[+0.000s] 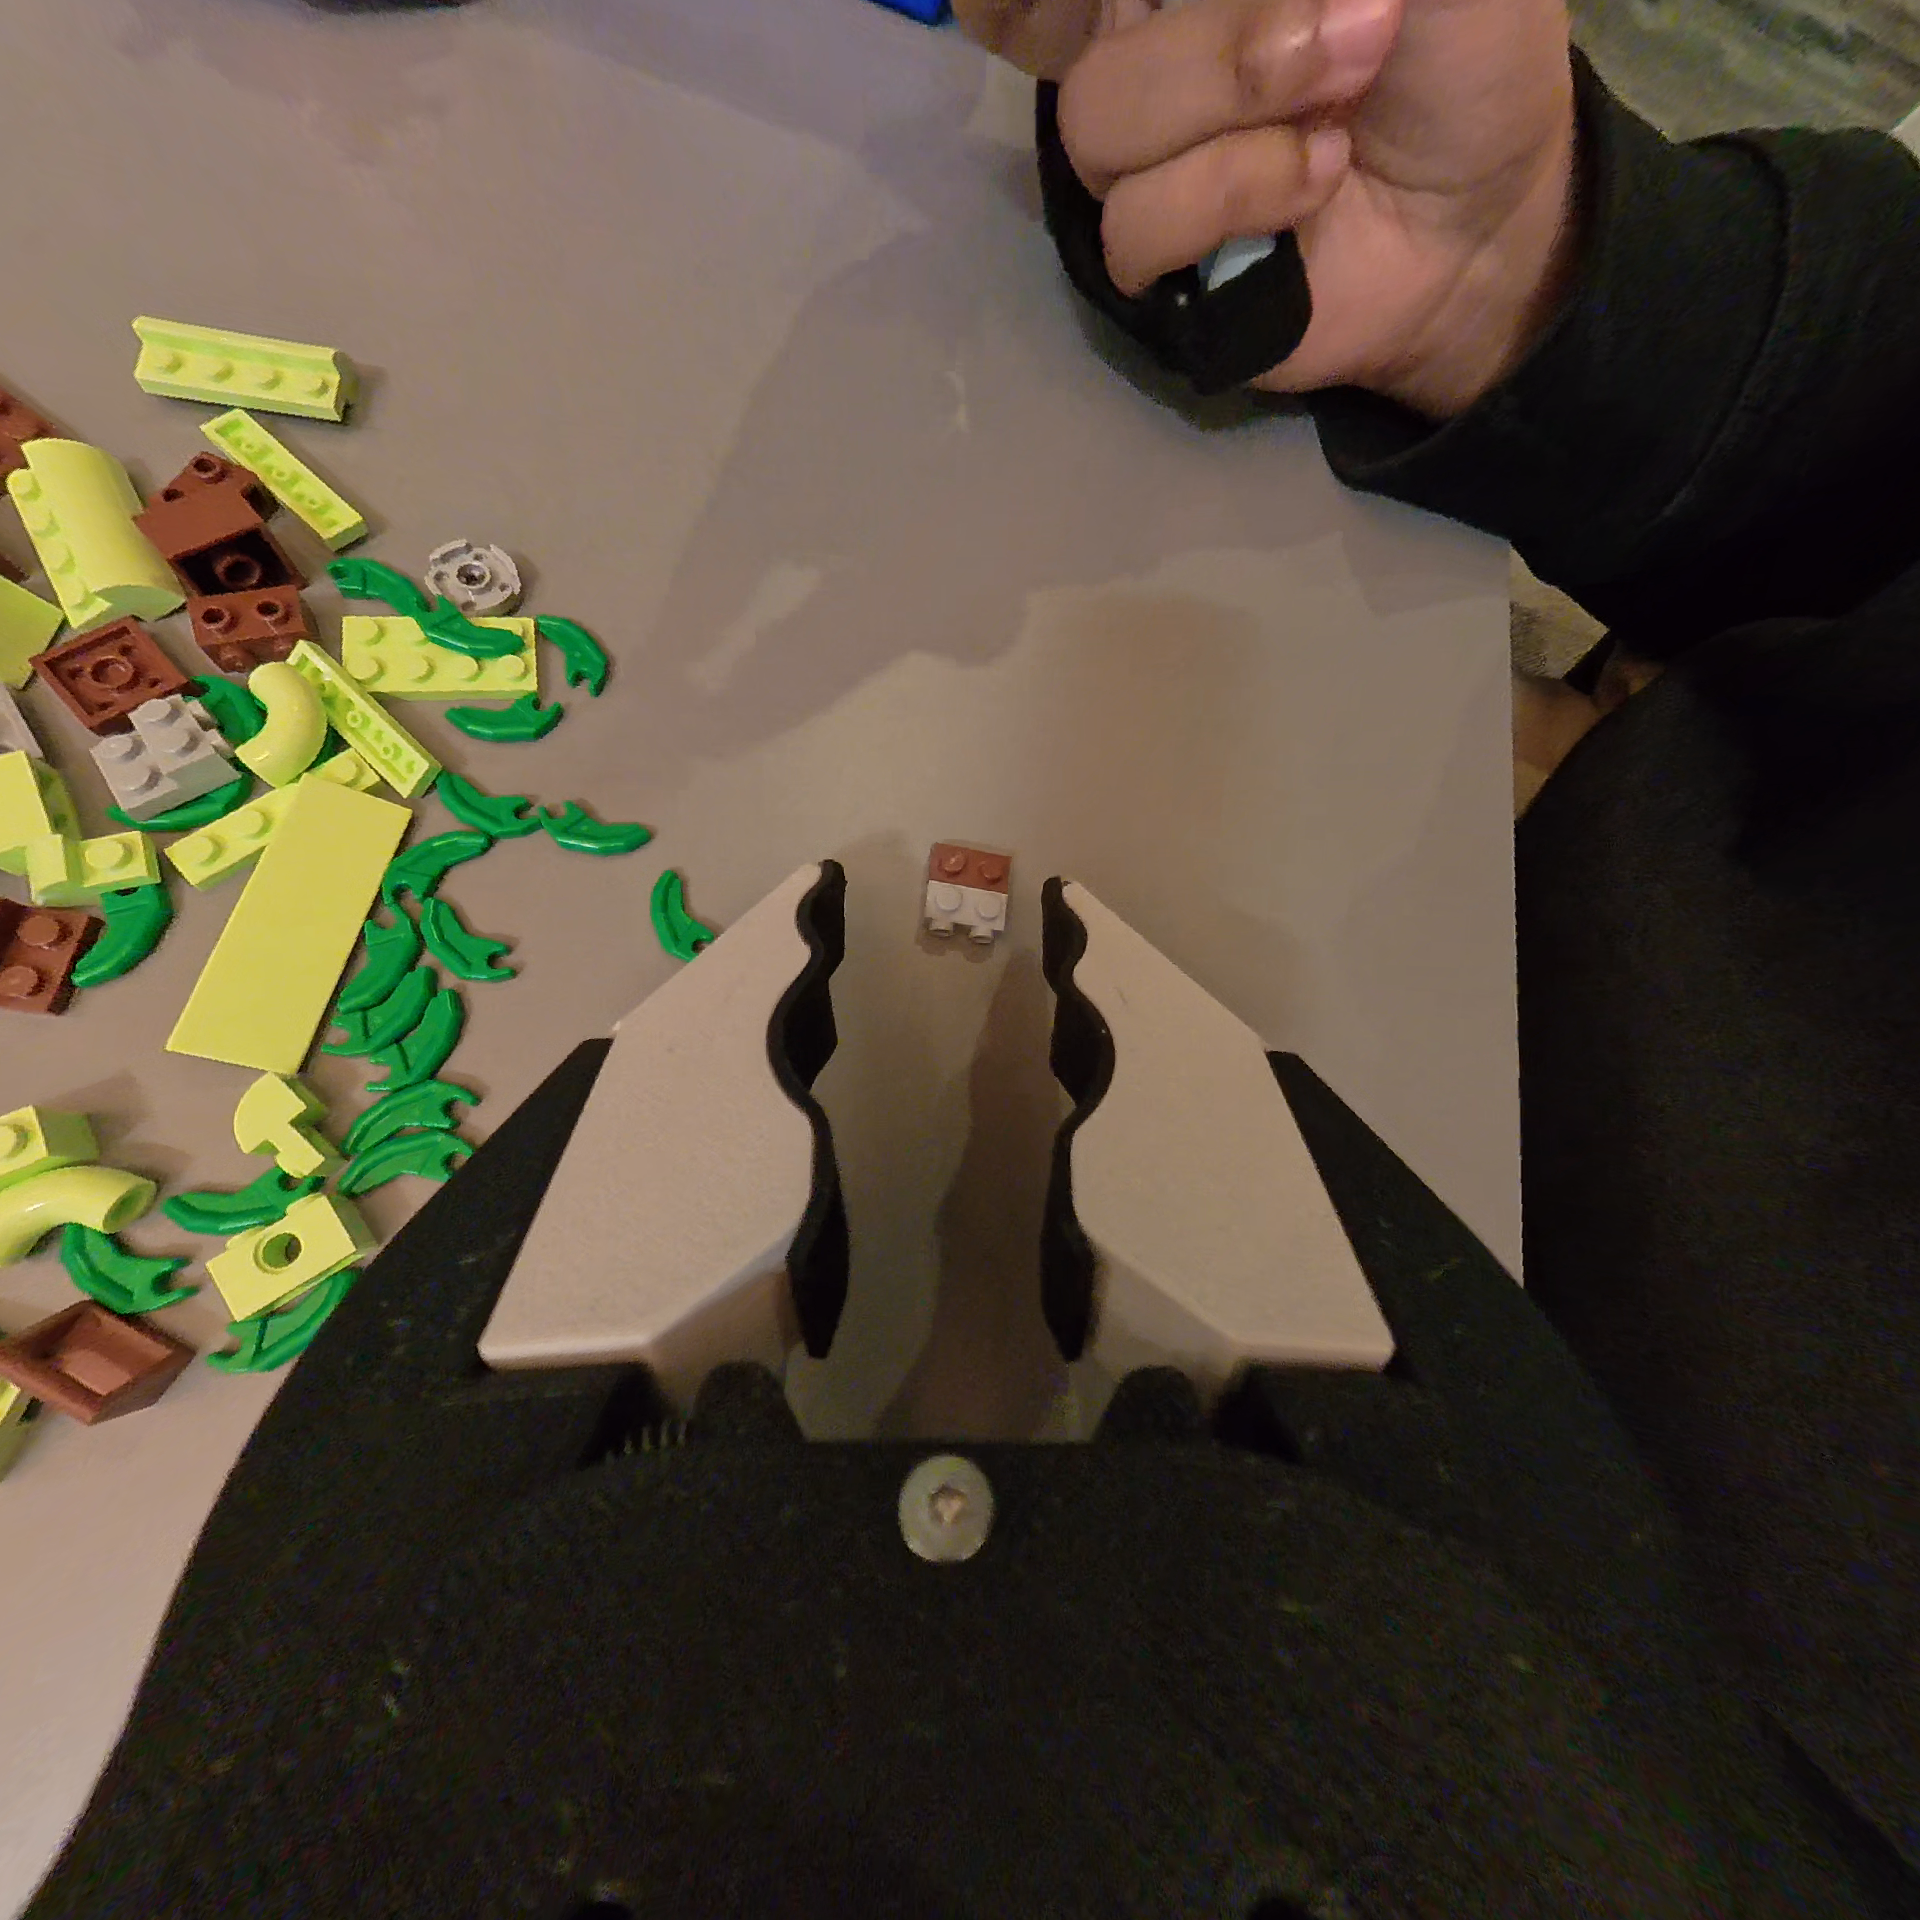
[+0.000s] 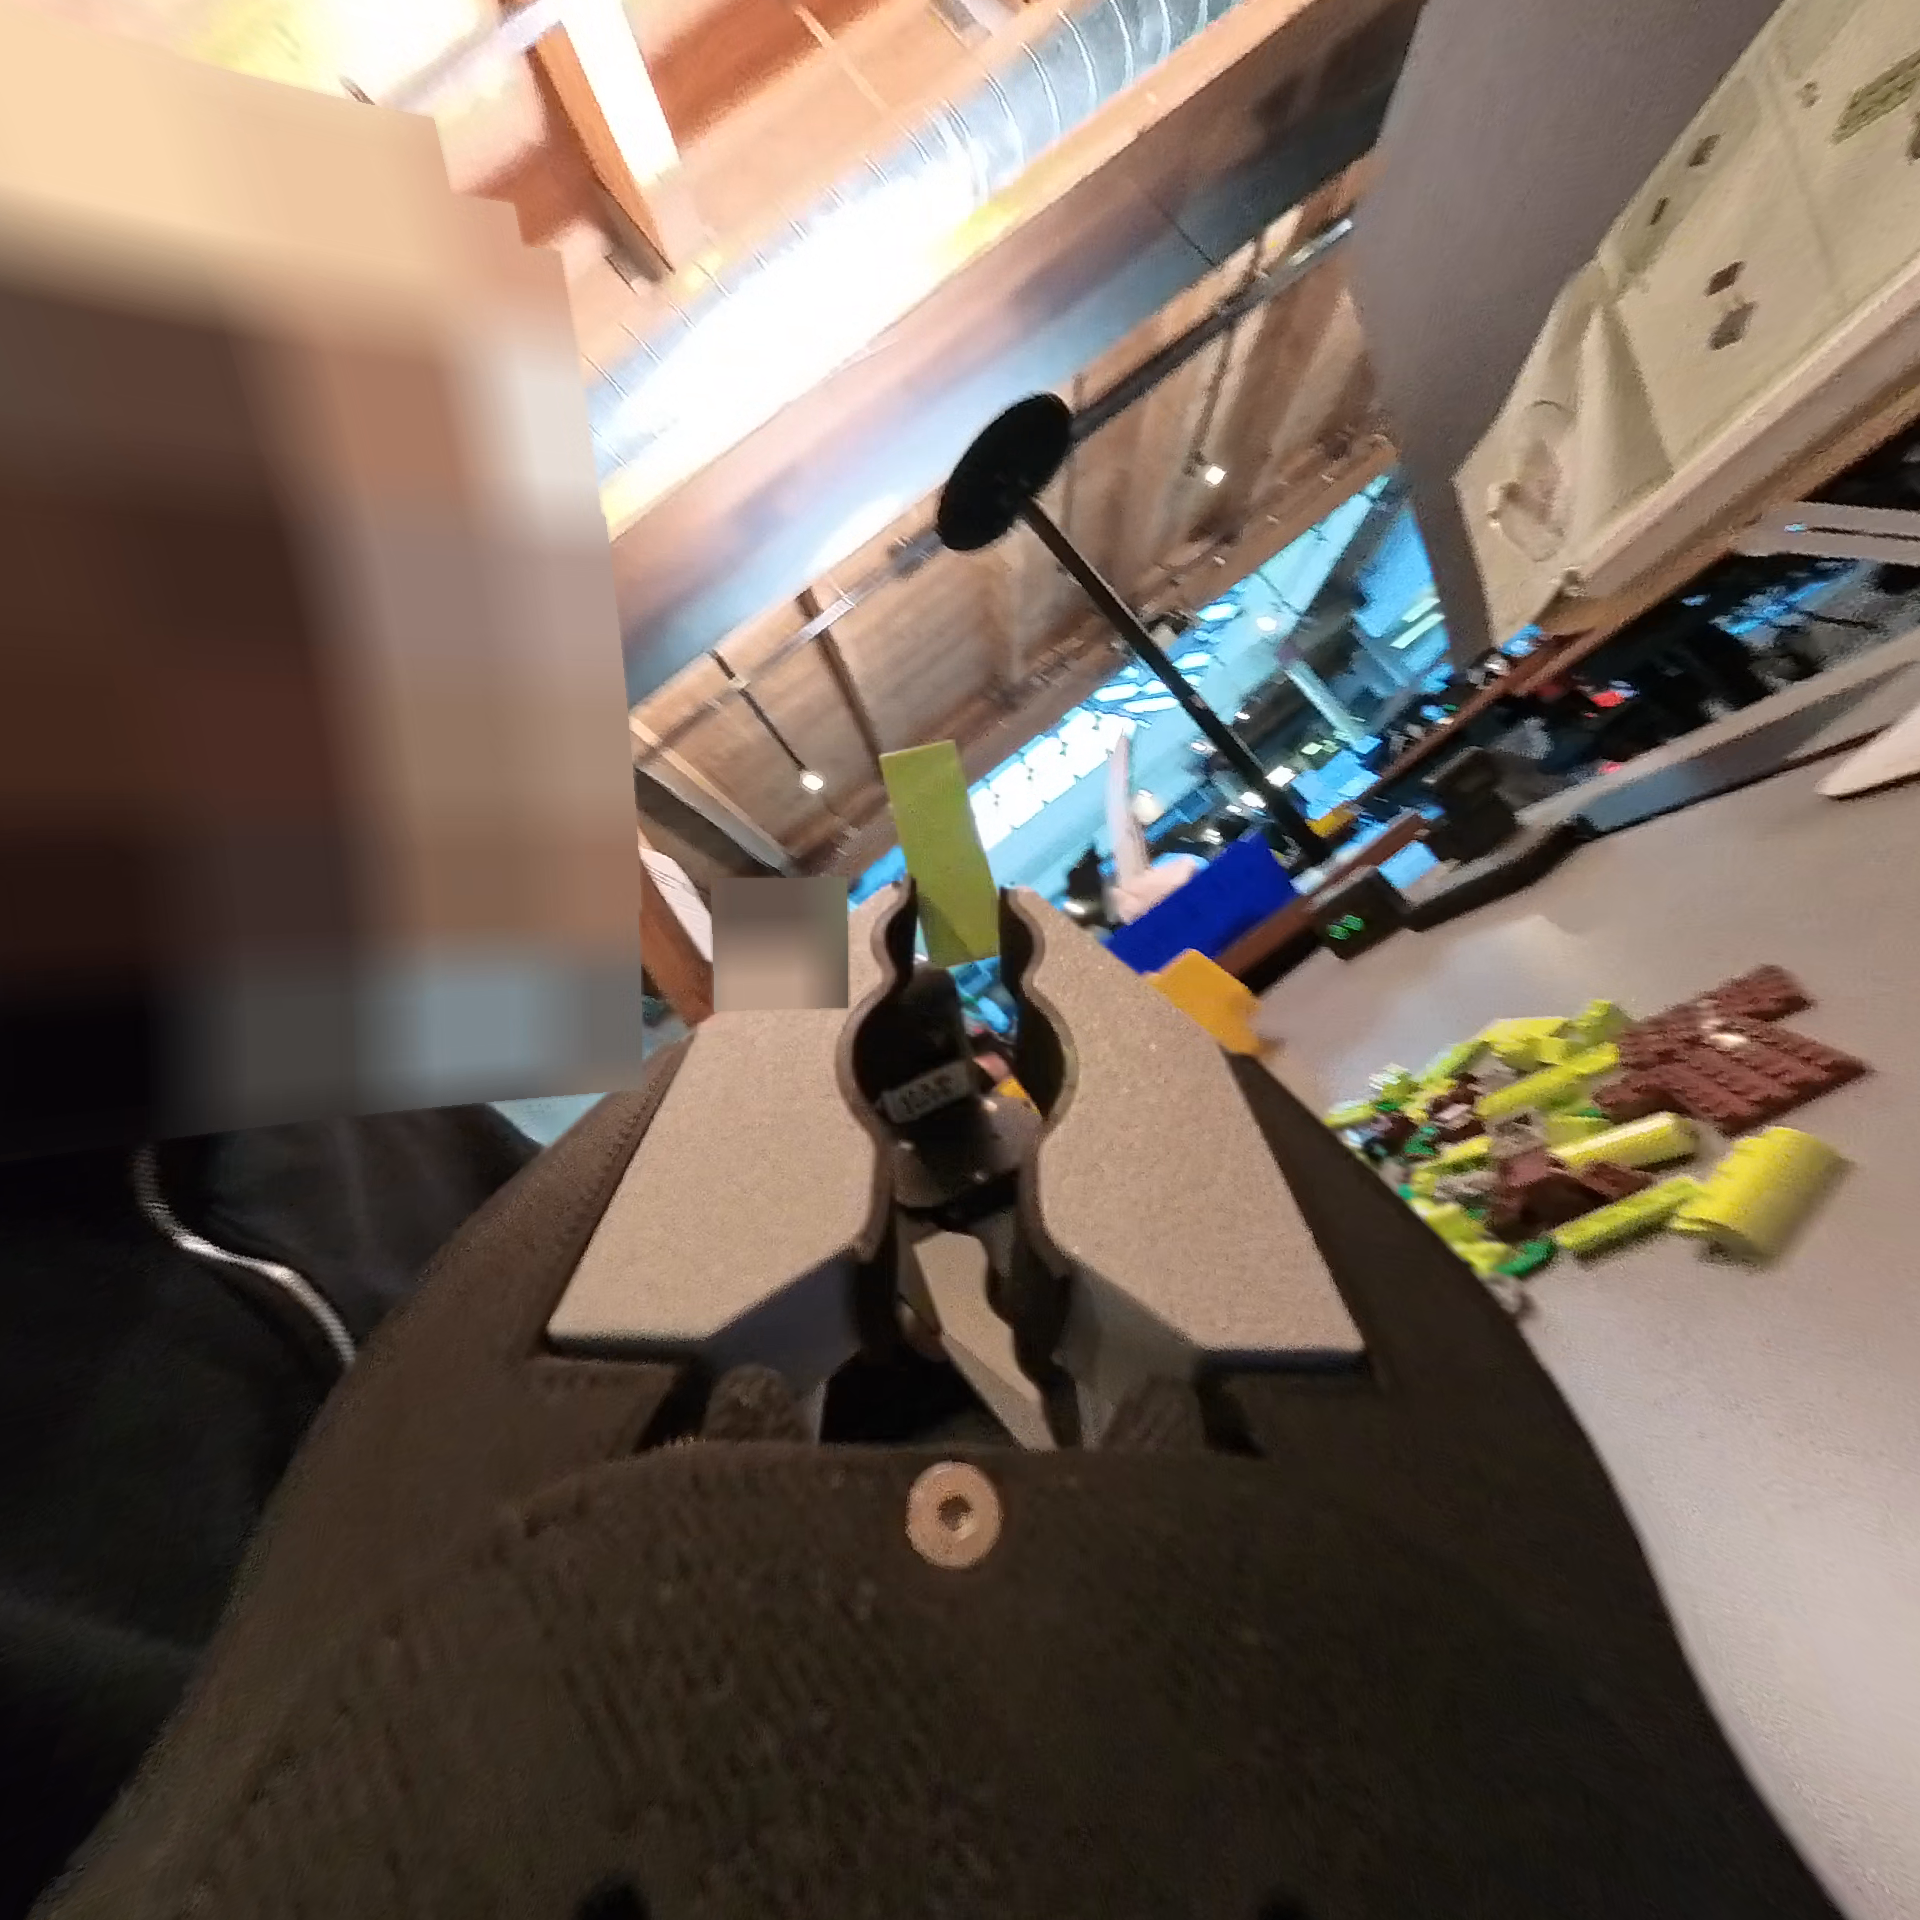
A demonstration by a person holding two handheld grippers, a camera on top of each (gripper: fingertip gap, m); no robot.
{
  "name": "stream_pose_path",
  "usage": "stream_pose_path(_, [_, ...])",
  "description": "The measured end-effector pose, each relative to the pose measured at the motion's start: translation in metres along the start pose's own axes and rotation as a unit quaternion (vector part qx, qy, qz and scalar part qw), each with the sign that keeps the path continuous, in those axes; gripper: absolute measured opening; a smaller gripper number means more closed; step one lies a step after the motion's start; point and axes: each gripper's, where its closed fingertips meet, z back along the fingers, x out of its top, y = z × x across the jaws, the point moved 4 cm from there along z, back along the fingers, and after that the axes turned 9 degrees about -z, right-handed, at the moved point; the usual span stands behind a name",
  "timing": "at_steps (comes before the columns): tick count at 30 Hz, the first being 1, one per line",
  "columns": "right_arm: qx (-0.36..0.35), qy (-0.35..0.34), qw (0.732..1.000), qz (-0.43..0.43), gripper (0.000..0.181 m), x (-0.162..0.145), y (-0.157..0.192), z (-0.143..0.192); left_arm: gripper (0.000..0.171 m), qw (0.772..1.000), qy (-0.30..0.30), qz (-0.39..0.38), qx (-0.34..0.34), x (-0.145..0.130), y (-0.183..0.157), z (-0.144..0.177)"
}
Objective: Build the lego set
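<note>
Left hand-held gripper [image 1: 943, 883] spread wide round brown/grey mini-stack [image 1: 967, 894] on worktop [image 1: 727, 364], could skid it. Right hand-held gripper [image 2: 956, 914] pinching lime tile [image 2: 940, 857] by its edge, may slip.

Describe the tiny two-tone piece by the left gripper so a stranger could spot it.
Start at the grey table, right of the loose brick pile. Between the open left gripper's fingertips sits a small stacked piece. It stands alone, brown half over light grey, studs showing.
</note>
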Motion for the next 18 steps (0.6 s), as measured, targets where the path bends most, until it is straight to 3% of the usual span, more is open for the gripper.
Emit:
stream_pose_path(5, [0.049,-0.031,0.998,-0.040,0.013,0.0055,0.0044,0.0042,0.036,1.000,0.003,-0.009,0.004,-0.0002,-0.0010,-0.0006])
stream_pose_path(18, [0.042,-0.011,0.999,-0.021,0.013,0.0010,0.0061,0.0004,0.035,1.000,0.001,-0.003,0.000,-0.0001,-0.0005,-0.0003])
